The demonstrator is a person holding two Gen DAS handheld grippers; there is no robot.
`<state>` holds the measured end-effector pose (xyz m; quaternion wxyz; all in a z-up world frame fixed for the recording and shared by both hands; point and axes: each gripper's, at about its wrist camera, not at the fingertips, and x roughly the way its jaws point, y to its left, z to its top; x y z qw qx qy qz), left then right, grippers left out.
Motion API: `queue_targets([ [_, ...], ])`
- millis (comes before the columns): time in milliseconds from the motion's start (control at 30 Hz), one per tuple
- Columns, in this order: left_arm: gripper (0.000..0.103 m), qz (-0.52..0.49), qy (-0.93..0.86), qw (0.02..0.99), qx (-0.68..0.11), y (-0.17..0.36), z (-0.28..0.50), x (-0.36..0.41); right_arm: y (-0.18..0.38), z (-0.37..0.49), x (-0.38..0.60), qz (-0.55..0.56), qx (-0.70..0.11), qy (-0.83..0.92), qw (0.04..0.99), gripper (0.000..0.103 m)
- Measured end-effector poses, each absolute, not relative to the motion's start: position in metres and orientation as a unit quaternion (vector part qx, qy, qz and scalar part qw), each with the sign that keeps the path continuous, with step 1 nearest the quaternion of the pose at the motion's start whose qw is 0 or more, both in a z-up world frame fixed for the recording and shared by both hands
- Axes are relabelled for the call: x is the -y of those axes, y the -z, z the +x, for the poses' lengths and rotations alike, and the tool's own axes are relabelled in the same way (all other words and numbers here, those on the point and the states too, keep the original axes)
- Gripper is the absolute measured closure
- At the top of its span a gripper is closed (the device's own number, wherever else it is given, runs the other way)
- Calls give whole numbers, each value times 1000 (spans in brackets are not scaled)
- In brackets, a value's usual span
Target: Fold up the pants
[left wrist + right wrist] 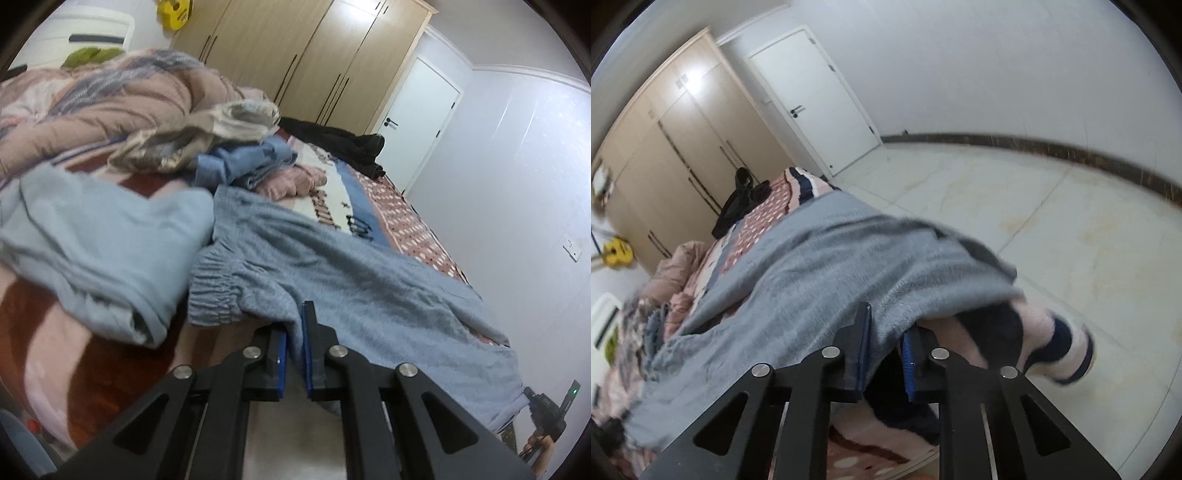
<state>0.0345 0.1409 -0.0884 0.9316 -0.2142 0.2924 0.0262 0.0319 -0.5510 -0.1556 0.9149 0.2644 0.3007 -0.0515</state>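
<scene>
Grey knit pants (332,266) lie stretched across the bed, the ribbed cuff (214,291) at the left. My left gripper (294,332) is shut on the pants' near edge just right of the cuff. In the right wrist view the same pants (812,266) drape over the bed edge, and my right gripper (886,332) is shut on their near edge. The right gripper also shows at the far right of the left wrist view (543,410), holding the other end of the pants.
A light blue garment (103,243) lies bunched left of the pants. A pile of clothes (236,158) and a pink quilt (96,99) sit behind. A black garment (343,144) lies at the far end of the bed. A wardrobe (306,55), a door (413,118) and tiled floor (1052,221) surround the bed.
</scene>
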Motion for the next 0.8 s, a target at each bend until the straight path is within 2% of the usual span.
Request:
queue_targets([
  [367, 99, -157, -21, 944, -290, 34, 80, -139, 70, 95, 539, 157, -288, -25, 944, 97],
  [600, 99, -130, -27, 931, -341, 16, 154, -146, 32, 186, 523, 87, -347, -48, 933, 97],
  [800, 99, -115, -35, 908, -402, 30, 225, -154, 38, 269, 510, 50, -412, -40, 909, 98],
])
